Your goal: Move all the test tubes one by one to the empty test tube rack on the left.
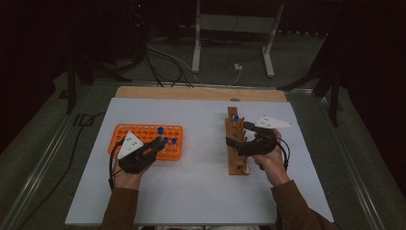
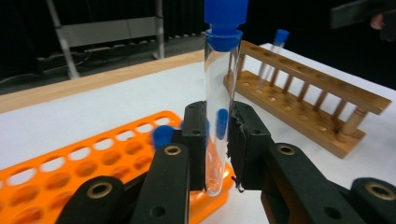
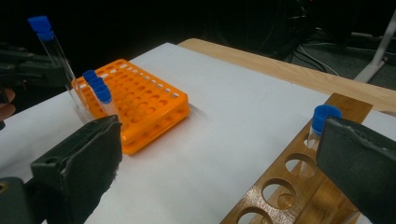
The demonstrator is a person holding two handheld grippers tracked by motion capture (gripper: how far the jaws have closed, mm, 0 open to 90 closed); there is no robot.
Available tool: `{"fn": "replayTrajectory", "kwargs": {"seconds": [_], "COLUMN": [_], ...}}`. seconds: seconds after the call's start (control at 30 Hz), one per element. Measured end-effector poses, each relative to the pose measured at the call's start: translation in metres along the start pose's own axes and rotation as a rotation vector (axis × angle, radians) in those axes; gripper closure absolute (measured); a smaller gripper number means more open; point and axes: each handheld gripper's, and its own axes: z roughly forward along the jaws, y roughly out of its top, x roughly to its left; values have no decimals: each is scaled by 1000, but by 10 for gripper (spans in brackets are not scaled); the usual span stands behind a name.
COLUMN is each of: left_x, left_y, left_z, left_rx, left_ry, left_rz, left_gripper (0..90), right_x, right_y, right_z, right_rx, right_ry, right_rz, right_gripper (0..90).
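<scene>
White matte tabletop (image 1: 201,182), left claw (image 2: 218,140) clamping clear blue-capped tube (image 2: 219,93), right claw (image 3: 219,154) released, slatted wooden rack (image 3: 299,186).

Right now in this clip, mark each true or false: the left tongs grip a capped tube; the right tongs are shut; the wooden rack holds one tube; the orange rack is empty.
1. The left tongs grip a blue-capped tube. True.
2. The right tongs are shut. False: their jaws stand wide apart beside the wooden rack.
3. The wooden rack holds one capped tube. True.
4. The orange rack is empty. False: blue-capped tubes stand in it.
</scene>
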Motion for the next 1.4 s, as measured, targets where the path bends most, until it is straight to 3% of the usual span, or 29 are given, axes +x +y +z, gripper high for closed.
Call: {"fn": "replayTrajectory", "kwargs": {"seconds": [0.27, 0.6, 1.4], "left_x": [14, 18, 24], "left_y": [-6, -13, -32], "left_z": [-3, 4, 17], "left_rx": [-2, 21, 78], "left_ry": [63, 125, 135], "left_rz": [-18, -8, -32], "left_gripper": [784, 783, 782], "right_x": [1, 2, 3], "right_y": [0, 0, -1], "right_z": [1, 0, 1], "right_rx": [3, -4, 3], "right_ry": [5, -5, 5], "right_rz": [-6, -11, -17], "right_gripper": [4, 0, 0]}}
